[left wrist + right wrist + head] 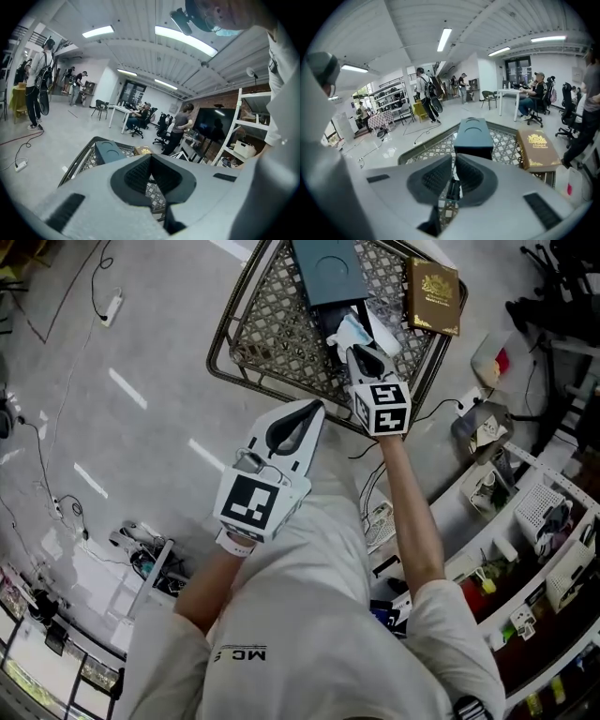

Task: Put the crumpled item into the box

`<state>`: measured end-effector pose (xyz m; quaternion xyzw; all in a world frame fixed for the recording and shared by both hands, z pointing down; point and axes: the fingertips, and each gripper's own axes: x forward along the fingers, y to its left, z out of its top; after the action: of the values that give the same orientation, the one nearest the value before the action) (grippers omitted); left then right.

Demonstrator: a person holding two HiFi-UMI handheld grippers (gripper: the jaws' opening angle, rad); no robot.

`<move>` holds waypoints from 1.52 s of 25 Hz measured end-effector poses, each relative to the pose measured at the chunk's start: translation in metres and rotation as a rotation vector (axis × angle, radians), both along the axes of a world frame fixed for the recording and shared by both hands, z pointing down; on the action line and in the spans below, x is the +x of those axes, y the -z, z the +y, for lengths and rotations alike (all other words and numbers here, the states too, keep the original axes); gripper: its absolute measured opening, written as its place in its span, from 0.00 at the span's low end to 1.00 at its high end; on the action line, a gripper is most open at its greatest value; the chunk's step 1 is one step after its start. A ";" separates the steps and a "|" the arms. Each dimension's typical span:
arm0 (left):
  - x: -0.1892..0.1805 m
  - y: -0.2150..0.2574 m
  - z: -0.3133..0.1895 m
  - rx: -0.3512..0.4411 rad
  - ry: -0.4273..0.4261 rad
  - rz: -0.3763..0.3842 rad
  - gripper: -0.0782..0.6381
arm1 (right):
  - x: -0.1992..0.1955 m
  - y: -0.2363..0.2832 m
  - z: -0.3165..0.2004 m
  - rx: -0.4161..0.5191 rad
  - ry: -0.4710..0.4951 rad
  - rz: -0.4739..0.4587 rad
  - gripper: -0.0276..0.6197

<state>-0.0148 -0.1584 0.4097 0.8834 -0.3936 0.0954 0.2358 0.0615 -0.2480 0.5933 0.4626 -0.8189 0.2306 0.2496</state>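
A crumpled white and pale-blue item (354,331) lies on the lattice metal table (272,329), beside the dark open end of a teal box (328,268). My right gripper (361,352) hovers just over the item, its jaws close together. In the right gripper view the right gripper (454,157) points at the teal box (473,133); nothing shows between its pads, and the item is hidden below. My left gripper (314,411) hangs off the table's near edge, shut and empty. From the left gripper (150,157) the teal box (108,152) shows ahead to the left.
A brown gold-printed box (433,296) lies at the table's far right corner, also in the right gripper view (537,149). Shelving (539,521) crowded with small items runs along the right. Cables and a power strip (111,306) lie on the floor. People stand in the room.
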 end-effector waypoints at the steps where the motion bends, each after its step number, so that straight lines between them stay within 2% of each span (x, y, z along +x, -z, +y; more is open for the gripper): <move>1: -0.002 0.003 0.002 0.003 0.000 0.002 0.14 | -0.001 0.013 0.003 0.018 0.004 -0.009 0.09; 13: -0.022 0.043 0.027 0.074 0.006 0.033 0.14 | -0.013 0.178 0.063 0.245 -0.013 -0.085 0.08; 20: -0.028 0.065 0.044 0.128 -0.009 0.027 0.14 | -0.012 0.244 0.105 0.355 -0.044 -0.101 0.08; 27: -0.035 0.085 0.059 0.194 -0.014 0.009 0.14 | -0.005 0.267 0.146 0.387 -0.067 -0.101 0.08; 33: -0.040 0.086 0.064 0.199 0.005 0.015 0.14 | -0.002 0.272 0.161 0.407 -0.100 -0.122 0.08; 38: -0.040 0.092 0.070 0.206 0.011 0.021 0.14 | -0.008 0.275 0.168 0.426 -0.074 -0.107 0.08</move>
<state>-0.0544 -0.0879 0.3182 0.9017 -0.4037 0.0436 0.1482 0.0538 -0.0801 0.3178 0.5217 -0.8436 0.0860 0.0938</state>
